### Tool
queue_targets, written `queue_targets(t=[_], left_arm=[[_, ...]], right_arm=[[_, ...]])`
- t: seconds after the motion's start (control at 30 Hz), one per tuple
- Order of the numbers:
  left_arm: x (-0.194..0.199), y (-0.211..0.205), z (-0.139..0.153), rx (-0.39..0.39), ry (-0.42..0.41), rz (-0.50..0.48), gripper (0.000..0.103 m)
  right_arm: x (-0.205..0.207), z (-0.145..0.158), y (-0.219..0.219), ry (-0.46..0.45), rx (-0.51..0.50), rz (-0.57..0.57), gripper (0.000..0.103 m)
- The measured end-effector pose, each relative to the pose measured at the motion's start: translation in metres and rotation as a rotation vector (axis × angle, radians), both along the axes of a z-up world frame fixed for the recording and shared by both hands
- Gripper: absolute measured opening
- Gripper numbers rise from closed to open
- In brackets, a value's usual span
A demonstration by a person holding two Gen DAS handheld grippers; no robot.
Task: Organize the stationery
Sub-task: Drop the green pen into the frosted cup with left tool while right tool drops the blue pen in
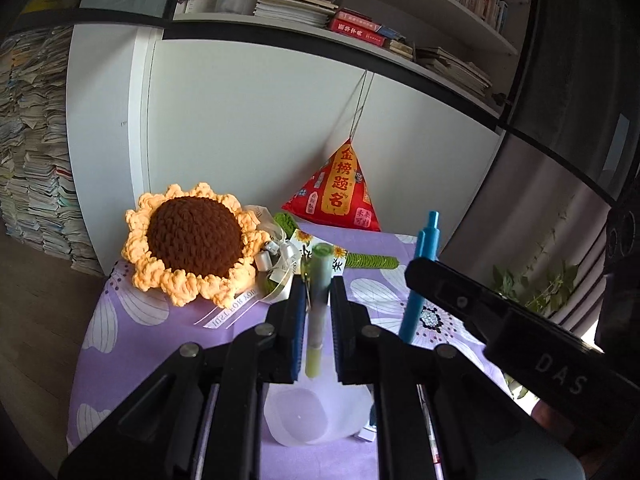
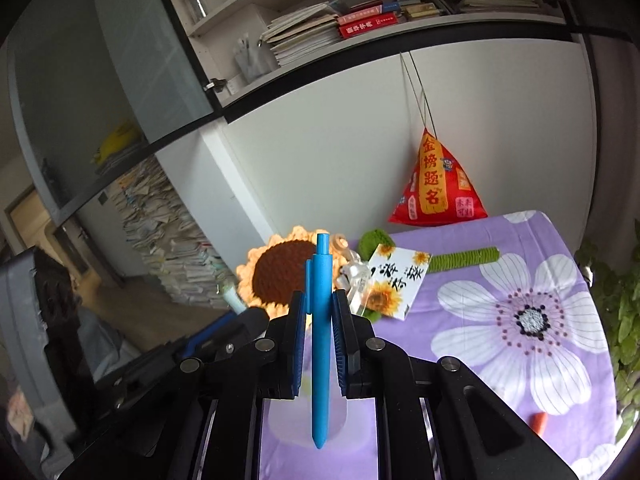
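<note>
Left wrist view first: the left gripper point(image 1: 318, 312) has its blue-padded jaws pinched tight on a pale green highlighter point(image 1: 319, 304), and the pen stands nearly upright between them, cap end up, its lower end hanging over a translucent white cup point(image 1: 320, 416) that sits on the purple floral tablecloth point(image 1: 132, 344). Just to the right the right gripper point(image 1: 420, 270) shows up as a black bar crossing the picture, and it carries a blue pen point(image 1: 420, 280) that also stands upright, clicker end at the top. Over to the right wrist view, and it confirms the grip: the jaws of the right gripper point(image 2: 320, 320) are pressed together on the blue pen point(image 2: 322, 340), clip facing left, tip pointing down over the same frosted cup point(image 2: 304, 412), which is half hidden behind the fingers. Both pens are off the table, held side by side and near each other, each one above the cup. At the far edge of the table a crocheted sunflower point(image 1: 192, 240) lies on its side with a green crocheted stem point(image 1: 370, 261) reaching right, a sunflower card point(image 2: 396, 284) leaning beside it. A red triangular pouch point(image 1: 340, 192) hangs on a cord against the white cabinet. Stacks of books fill the shelf point(image 1: 304, 0) above.
</note>
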State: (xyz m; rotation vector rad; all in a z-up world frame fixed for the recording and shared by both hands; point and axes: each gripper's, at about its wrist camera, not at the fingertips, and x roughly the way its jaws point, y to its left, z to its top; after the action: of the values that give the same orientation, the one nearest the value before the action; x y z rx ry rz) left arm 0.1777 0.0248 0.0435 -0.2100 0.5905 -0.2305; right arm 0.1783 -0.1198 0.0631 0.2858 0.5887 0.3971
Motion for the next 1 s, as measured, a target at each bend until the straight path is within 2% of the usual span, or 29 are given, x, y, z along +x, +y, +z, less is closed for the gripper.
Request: queue_targets(t=[0.13, 0.47, 0.67, 1.0], left_arm=[[0.004, 0.006, -0.006, 0.000, 0.015, -0.013, 0.010], [0.002, 0.007, -0.030, 0.032, 0.089, -0.054, 0.009], [0.004, 0.009, -0.042, 0.039, 0.132, -0.058, 0.009], [0.001, 0.008, -0.045, 0.042, 0.145, -0.074, 0.009]], right_arm=[[0.012, -0.010, 0.007, 0.010, 0.010, 0.002, 0.014], [0.009, -0.035, 0.020, -0.014, -0.096, 0.003, 0.014], [0.011, -0.051, 0.021, 0.036, -0.106, 0.011, 0.014], [0.007, -0.057, 0.017, 0.060, -0.097, 0.028, 0.014]])
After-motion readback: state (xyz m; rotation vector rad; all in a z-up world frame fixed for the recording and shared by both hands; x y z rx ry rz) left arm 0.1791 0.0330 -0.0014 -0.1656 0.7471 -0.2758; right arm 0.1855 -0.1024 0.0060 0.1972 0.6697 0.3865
